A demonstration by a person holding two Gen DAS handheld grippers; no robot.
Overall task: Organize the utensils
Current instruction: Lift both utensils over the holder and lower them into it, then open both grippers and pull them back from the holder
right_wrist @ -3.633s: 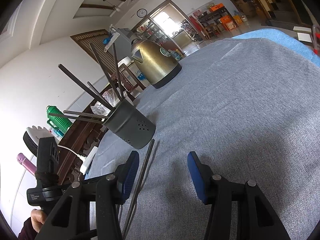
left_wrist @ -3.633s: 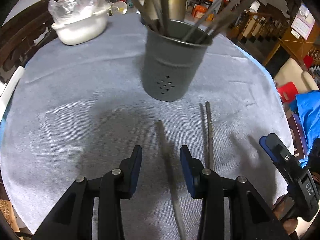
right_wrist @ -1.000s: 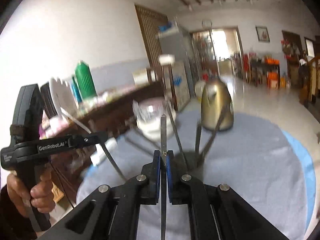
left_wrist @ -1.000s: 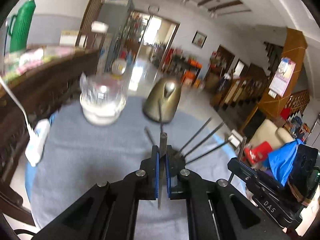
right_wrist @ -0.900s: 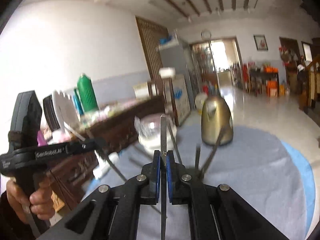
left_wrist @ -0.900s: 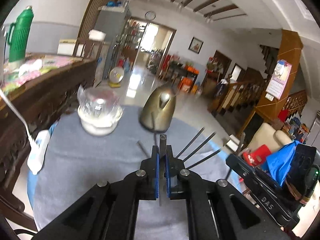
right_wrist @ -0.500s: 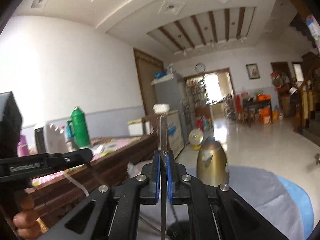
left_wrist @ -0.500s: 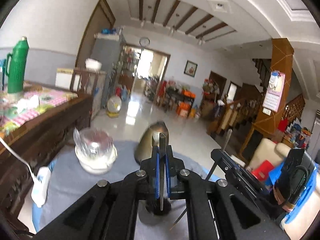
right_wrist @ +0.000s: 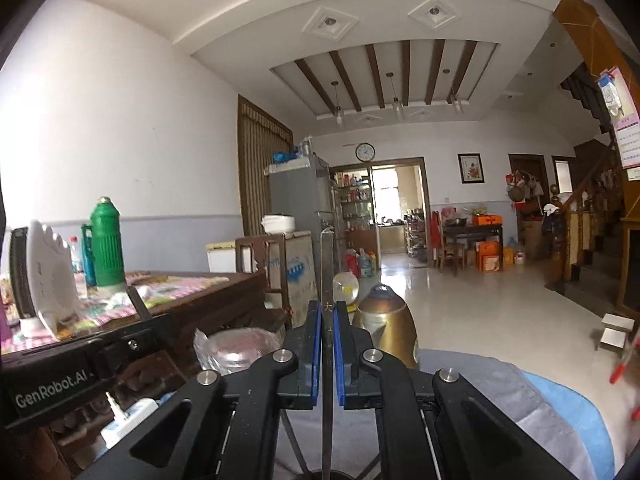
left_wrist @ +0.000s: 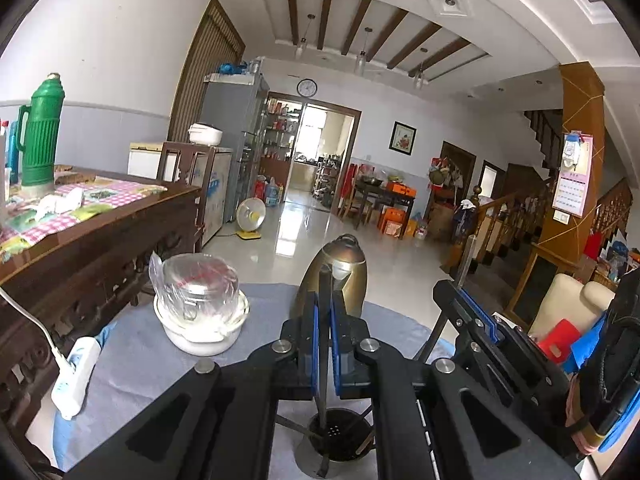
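My left gripper is shut on a dark metal chopstick held upright, its lower end hanging over the open mouth of the grey perforated utensil holder directly below. My right gripper is shut on a second chopstick, also upright; the holder's rim just shows at the bottom of the right wrist view. The right gripper also shows in the left wrist view, close beside the left one. Other chopsticks lean inside the holder.
A brass kettle stands behind the holder on the grey tablecloth. A white pot with a plastic-wrapped glass lid sits at the left. A white power strip lies at the table's left edge. A wooden sideboard stands beyond.
Both grippers picked a chopstick off the cloth, turned it upright and rose. In the last half second both have moved over the holder, which now lies right under them.
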